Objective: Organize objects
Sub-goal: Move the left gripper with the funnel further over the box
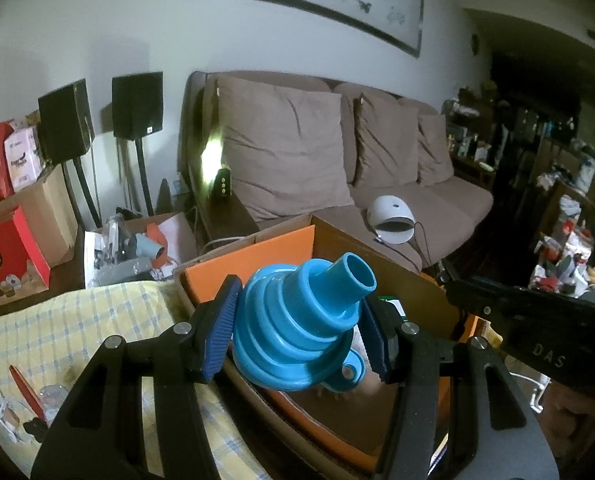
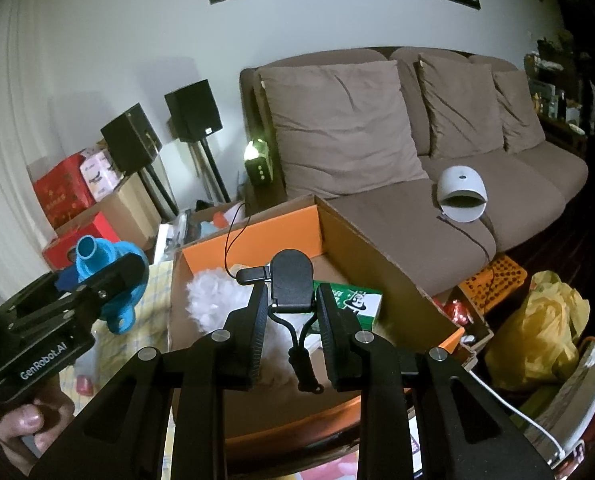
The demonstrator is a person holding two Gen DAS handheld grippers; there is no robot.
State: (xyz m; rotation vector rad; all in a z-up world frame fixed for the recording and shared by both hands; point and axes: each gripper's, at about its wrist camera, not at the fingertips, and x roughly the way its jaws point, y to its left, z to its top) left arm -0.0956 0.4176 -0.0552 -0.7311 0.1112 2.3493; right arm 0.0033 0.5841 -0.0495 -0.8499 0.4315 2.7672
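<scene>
I see a smooth blue rubbery funnel point(image 1: 301, 320), ribbed finger pads point(image 1: 217, 336), a matt cardboard box point(image 2: 377, 248), a cloth sofa point(image 2: 417, 208).

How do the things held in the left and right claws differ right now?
The blue funnel in the left claw is bright, ribbed and cone-shaped; the black device in the right claw is dark, smooth, flat and trails a cord. Both are clamped above the cardboard box.

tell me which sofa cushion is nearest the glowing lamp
The biggest cushion, at the sofa's left end beside the lamp; the other two sit further right.
</scene>
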